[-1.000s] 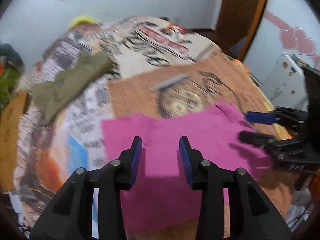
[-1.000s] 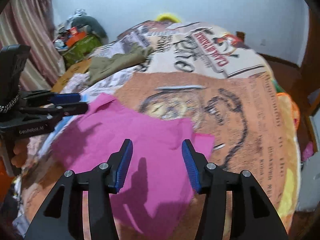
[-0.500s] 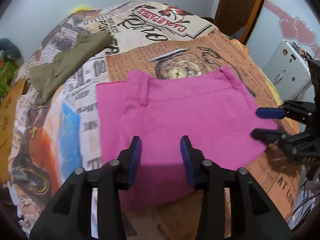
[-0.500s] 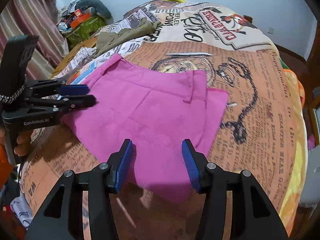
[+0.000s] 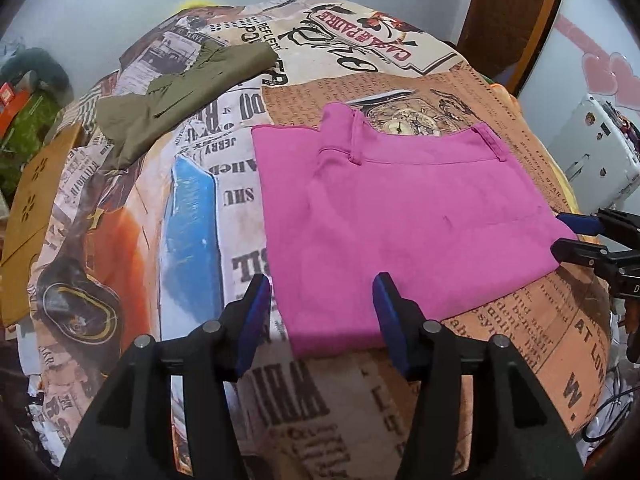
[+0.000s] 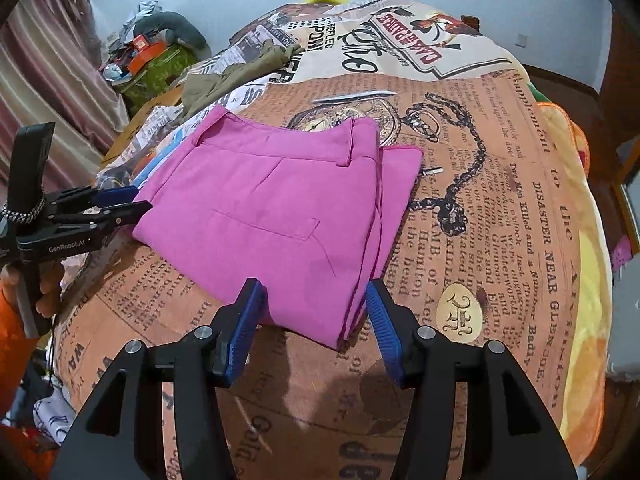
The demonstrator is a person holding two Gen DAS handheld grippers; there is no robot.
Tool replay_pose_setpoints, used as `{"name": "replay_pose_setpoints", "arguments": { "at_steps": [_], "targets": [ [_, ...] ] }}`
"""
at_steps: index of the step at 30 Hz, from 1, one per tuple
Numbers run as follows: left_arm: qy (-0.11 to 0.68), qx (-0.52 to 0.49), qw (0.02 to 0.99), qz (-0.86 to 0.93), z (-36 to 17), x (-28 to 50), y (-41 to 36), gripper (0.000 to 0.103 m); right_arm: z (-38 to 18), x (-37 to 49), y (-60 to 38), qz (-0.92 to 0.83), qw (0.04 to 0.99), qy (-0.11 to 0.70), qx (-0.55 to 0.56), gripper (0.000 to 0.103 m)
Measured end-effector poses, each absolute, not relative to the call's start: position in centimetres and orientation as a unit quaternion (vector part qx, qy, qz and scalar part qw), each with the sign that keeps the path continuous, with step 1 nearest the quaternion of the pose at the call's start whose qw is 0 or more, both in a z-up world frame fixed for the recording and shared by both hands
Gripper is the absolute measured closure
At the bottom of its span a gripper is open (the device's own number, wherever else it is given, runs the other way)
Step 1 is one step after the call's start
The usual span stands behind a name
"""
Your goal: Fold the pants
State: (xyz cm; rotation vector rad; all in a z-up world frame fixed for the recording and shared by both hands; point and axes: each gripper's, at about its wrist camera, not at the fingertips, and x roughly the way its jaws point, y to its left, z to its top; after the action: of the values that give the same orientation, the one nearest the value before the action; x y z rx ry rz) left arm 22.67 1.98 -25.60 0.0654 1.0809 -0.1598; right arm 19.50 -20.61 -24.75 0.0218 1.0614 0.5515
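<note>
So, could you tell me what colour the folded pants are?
Bright pink pants; the right wrist view shows it best.

The bed (image 5: 552,344) is covered by a blanket (image 6: 520,208) printed with newspaper motifs. Folded pink pants (image 5: 400,216) are laid flat near its front edge, and an olive garment (image 5: 180,92), possibly trousers, is spread farther back

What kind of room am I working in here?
Most likely a bedroom: the pink pants lie on a bed under a newspaper-print blanket, with a curtain and wooden door nearby.
</note>
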Motion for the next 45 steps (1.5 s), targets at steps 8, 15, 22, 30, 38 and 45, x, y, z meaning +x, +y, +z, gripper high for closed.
{"name": "replay_pose_setpoints", "arguments": {
  "at_steps": [8, 15, 22, 30, 38, 45],
  "targets": [
    [0.497, 0.017, 0.865, -0.072, -23.3, 24.2, 3.1, 0.035, -23.0, 20.2, -22.3, 0.235, 0.848, 0.473, 0.038, 0.048],
    [0.516, -0.029, 0.852, -0.077, -24.7, 27.2, 4.2, 0.034, -24.0, 22.1, -23.0, 0.208, 0.852, 0.477, 0.056, 0.041],
    [0.536, -0.087, 0.835, -0.084, -27.0, 29.3, 5.2, 0.034, -26.1, 23.4, -22.7, 0.217, 0.833, 0.502, 0.083, 0.041],
    [0.54, -0.099, 0.83, -0.097, -27.5, 30.8, 4.6, 0.034, -27.0, 24.8, -22.5, 0.235, 0.825, 0.502, 0.109, 0.039],
    [0.543, -0.118, 0.824, -0.11, -27.8, 32.1, 3.9, 0.056, -27.1, 25.3, -22.4, 0.246, 0.824, 0.496, 0.12, 0.041],
    [0.547, -0.159, 0.814, -0.115, -27.9, 32.2, 4.4, 0.073, -27.0, 25.9, -22.3, 0.262, 0.823, 0.488, 0.129, 0.066]
  ]
}}
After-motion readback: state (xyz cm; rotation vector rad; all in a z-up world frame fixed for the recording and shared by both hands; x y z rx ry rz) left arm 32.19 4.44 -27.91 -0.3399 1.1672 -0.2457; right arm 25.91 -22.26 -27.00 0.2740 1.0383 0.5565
